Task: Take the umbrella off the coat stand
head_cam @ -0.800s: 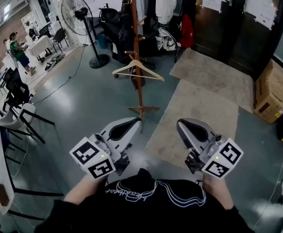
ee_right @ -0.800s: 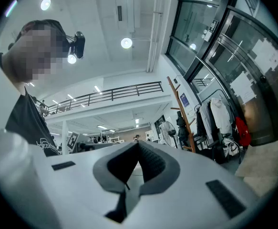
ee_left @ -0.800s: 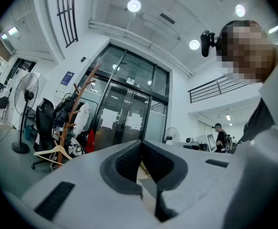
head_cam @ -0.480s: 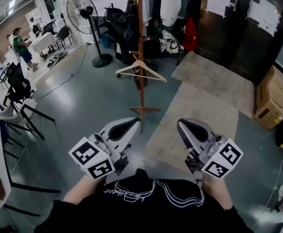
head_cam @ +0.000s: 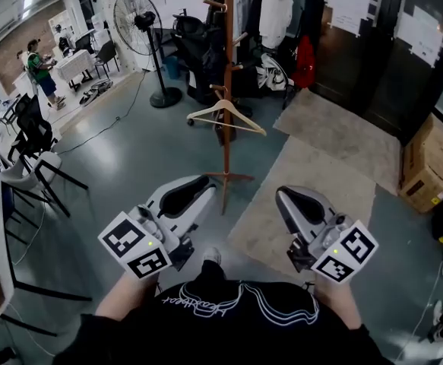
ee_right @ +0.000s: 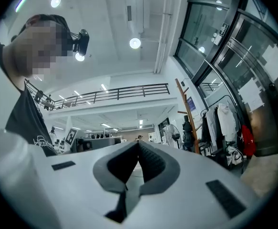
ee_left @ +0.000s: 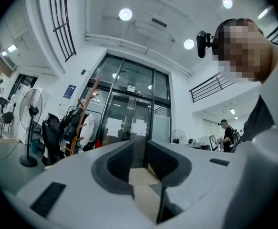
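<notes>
Tall reddish-brown wooden coat stand [head_cam: 227, 150]: smooth, slight sheen. Pale wooden hanger [head_cam: 206, 110]: smooth too. Grey floor [head_cam: 130, 166]: glossy, reflective. Beige rectangular mat [head_cam: 312, 181]: rough matt cloth. Brown box [head_cam: 425, 154]: matt cardboard.

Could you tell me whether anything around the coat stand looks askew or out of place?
Only the hanger stands out. It hangs low on the coat stand with no garment on it, and it is tilted, with its right end lower in the head view. Nothing looks spilled or damaged.
</notes>
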A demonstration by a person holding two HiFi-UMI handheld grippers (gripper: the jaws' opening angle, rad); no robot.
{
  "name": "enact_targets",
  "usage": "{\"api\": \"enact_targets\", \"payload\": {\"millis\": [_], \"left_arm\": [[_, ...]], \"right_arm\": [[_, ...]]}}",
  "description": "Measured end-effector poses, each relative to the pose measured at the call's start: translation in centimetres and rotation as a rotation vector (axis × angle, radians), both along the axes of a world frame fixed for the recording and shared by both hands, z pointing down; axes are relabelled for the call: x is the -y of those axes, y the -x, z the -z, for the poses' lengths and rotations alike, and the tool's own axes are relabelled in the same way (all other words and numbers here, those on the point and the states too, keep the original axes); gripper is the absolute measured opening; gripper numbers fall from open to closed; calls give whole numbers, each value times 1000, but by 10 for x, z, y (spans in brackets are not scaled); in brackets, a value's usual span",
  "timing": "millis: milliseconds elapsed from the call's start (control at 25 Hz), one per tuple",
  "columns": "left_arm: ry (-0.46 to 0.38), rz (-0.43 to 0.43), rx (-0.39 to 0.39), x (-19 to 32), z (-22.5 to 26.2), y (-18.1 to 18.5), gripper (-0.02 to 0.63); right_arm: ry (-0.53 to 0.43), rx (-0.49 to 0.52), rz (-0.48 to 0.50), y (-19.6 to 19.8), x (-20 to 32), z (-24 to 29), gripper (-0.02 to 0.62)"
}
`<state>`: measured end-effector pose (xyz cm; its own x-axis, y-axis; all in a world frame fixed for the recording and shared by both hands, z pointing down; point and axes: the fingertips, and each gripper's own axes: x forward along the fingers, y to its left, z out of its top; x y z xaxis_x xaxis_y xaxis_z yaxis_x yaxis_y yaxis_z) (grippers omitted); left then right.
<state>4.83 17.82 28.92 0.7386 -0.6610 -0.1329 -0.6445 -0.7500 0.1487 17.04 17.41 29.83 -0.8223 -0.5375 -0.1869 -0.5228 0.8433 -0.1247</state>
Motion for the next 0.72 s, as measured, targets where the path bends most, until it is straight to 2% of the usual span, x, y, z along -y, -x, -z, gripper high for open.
{"api": "enact_targets", "payload": {"millis": [40,320,560,720], "left_arm": [[-6,0,0,1,2,1,92],[-24,-5,34,22,-5,3,226],[-32,-9,33,56,-13,17,288],[-32,-1,41,95,-19,32,305]], "right_arm": [[0,0,2,1,1,0,3],[-3,4,-3,6,20,-3,3],[26,-11,-10,20,53,-15,3],[39,-24,-17,33,91,-19,3]]}}
